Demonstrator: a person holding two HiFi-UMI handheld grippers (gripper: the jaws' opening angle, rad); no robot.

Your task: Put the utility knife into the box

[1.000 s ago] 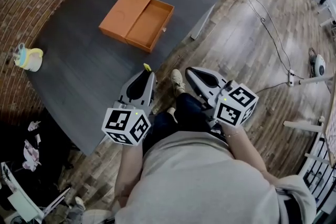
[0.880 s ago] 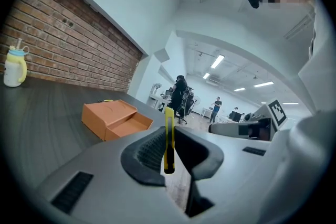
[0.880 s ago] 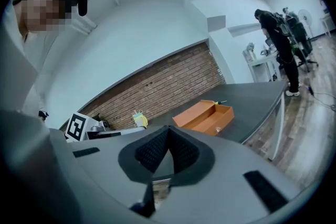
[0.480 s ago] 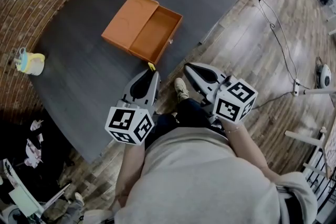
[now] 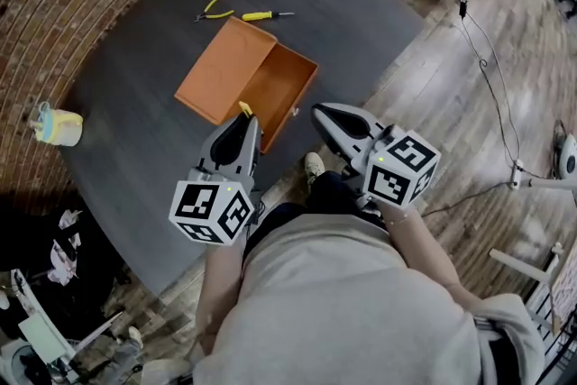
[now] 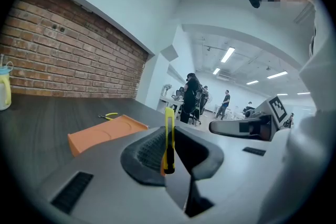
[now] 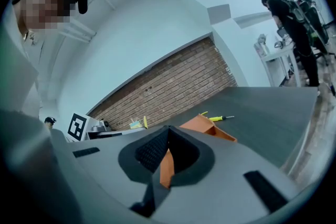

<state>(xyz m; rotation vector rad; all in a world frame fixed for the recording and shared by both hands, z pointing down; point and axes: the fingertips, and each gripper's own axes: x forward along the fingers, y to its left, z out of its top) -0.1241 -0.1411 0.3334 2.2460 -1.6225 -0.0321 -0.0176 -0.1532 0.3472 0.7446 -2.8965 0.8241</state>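
Left tool [image 5: 239, 132]: the person is holding it out in front of the body, and it is pointing forward across the near edge of the bench [image 5: 135, 122]. Its marker cube is sitting toward the person.
Left tool's grip: its jaws are clamping the knife [image 6: 168, 134] edge-on between them, and the knife's yellow end is sticking out past the tips.
Right tool [image 5: 338, 122]: the person is holding it level with the left one, just beside it, off the bench's near edge and over the wooden floor. It is angling toward the box [image 5: 248, 81].
Right tool's grip: its jaws are pressing together, and nothing is sitting between them.
Knife: it is riding in the left tool, with its tip hanging just at the box's near corner, outside the tray.
Box: it is lying open by the near edge of the bench, with the lid folded flat on the far-left side and the tray facing up.
Counts: two tools, one knife, one box, one pair of pliers [image 5: 214, 7], one screwdriver [image 5: 261, 15], one cup [image 5: 56, 126].
Others: the pliers and screwdriver are lying side by side beyond the box, toward the far edge. The cup is standing by the left edge, near the brick wall.
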